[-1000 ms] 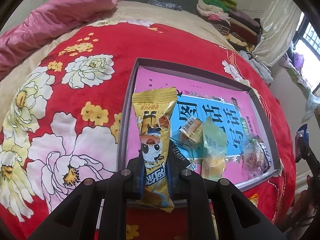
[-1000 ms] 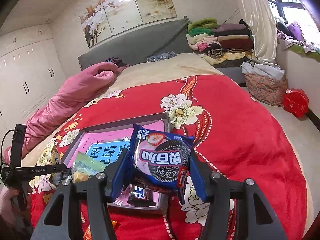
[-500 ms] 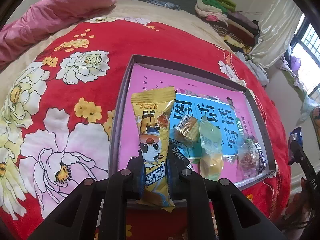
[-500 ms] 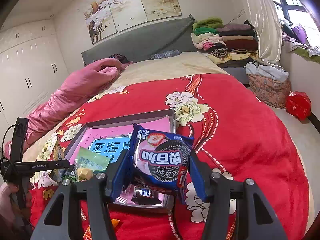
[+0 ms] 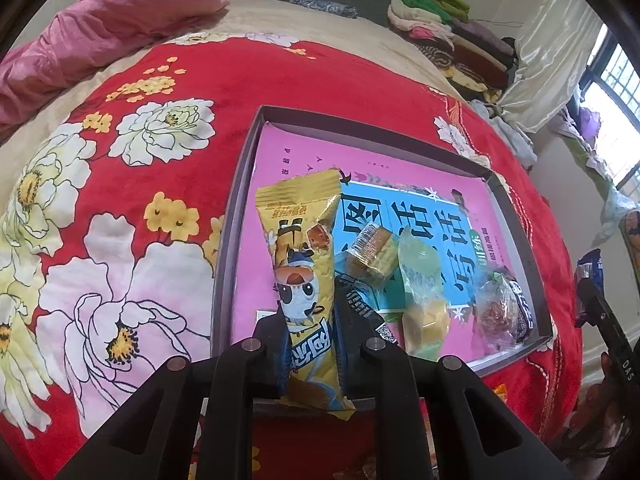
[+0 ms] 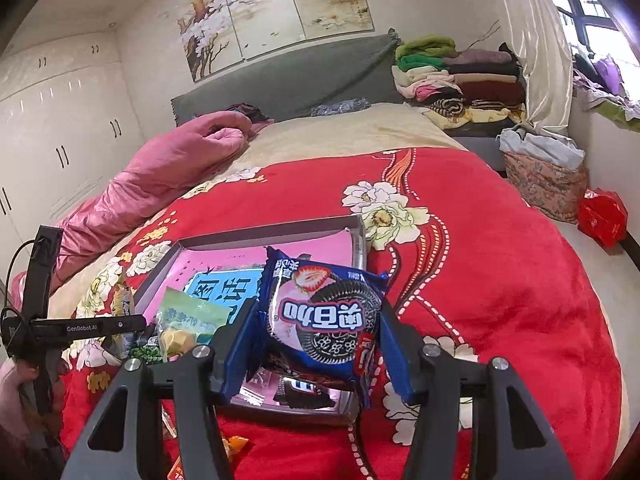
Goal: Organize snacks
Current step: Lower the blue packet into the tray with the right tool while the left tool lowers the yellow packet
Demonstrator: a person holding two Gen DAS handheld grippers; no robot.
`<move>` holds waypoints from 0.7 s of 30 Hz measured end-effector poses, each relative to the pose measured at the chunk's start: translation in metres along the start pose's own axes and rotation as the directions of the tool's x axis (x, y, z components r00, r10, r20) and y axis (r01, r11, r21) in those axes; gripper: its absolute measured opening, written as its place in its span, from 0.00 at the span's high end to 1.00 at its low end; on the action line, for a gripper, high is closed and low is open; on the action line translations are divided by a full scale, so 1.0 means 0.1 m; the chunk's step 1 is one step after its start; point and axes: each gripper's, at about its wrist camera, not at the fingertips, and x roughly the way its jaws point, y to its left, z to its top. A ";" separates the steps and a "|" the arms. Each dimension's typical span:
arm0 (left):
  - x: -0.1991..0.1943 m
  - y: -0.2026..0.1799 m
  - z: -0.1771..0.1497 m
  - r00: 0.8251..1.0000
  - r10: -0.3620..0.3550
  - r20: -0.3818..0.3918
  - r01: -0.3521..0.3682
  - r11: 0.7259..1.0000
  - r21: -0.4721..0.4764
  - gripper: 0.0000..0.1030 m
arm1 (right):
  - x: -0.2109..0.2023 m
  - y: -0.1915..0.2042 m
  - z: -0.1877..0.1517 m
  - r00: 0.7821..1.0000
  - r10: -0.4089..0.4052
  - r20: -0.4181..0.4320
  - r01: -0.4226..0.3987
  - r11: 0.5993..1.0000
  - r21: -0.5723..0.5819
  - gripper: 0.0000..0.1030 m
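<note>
Two tongs, each gripping snacks.

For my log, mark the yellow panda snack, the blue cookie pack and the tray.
yellow panda snack (image 5: pixel 306 292): left wrist view, panda face.
blue cookie pack (image 6: pixel 324 316): right wrist view, printed front.
tray (image 5: pixel 236 216): left wrist view, left wall.

The yellow snack packet covers the tray's near floor; the blue cookie packet hides a dark wrapper beneath.

Red floral bedspread, white wardrobe, window
</note>
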 end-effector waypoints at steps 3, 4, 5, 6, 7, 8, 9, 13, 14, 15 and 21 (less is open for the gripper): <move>-0.01 0.01 -0.01 1.000 0.016 0.009 -0.016 1.000 0.005 0.81 | 0.03 0.04 -0.01 1.000 0.008 -0.013 -0.008 1.000 -0.013 0.44; -0.02 0.02 -0.02 1.000 0.018 0.010 -0.018 1.000 0.005 0.81 | 0.05 0.06 -0.02 1.000 0.009 -0.017 -0.009 1.000 -0.021 0.44; -0.02 0.03 -0.02 1.000 0.018 0.010 -0.018 1.000 0.004 0.81 | 0.07 0.08 -0.02 1.000 0.008 -0.019 -0.008 0.999 -0.032 0.44; -0.03 0.04 -0.02 1.000 0.020 0.009 -0.020 1.000 0.000 0.81 | 0.08 0.10 -0.02 1.000 0.009 -0.021 -0.010 0.999 -0.039 0.44; -0.03 0.05 -0.02 1.000 0.020 0.008 -0.020 1.000 -0.002 0.81 | 0.09 0.11 -0.02 1.000 0.013 -0.025 -0.015 0.999 -0.044 0.44; -0.03 0.05 -0.01 1.000 0.020 0.007 -0.020 1.000 -0.003 0.81 | 0.11 0.12 -0.02 1.000 0.016 -0.026 -0.017 0.999 -0.047 0.44; -0.03 0.06 -0.01 1.000 0.021 0.007 -0.021 1.000 -0.003 0.81 | 0.12 0.13 -0.02 0.999 0.018 -0.030 -0.020 0.999 -0.051 0.44; -0.03 0.07 -0.02 1.000 0.024 0.007 -0.024 1.000 -0.003 0.81 | 0.16 0.16 -0.04 0.999 0.026 -0.043 -0.029 0.998 -0.059 0.44; -0.03 0.07 -0.02 1.000 0.024 0.007 -0.024 1.000 -0.003 0.81 | 0.17 0.17 -0.05 0.999 0.028 -0.047 -0.030 0.998 -0.061 0.44; -0.04 0.07 -0.02 1.000 0.026 0.007 -0.026 1.000 0.000 0.81 | 0.18 0.18 -0.05 0.998 0.029 -0.051 -0.032 0.997 -0.064 0.44; -0.04 0.09 -0.02 0.999 0.036 0.007 -0.036 0.999 0.003 0.81 | 0.20 0.21 -0.08 0.998 0.030 -0.058 -0.035 0.996 -0.079 0.44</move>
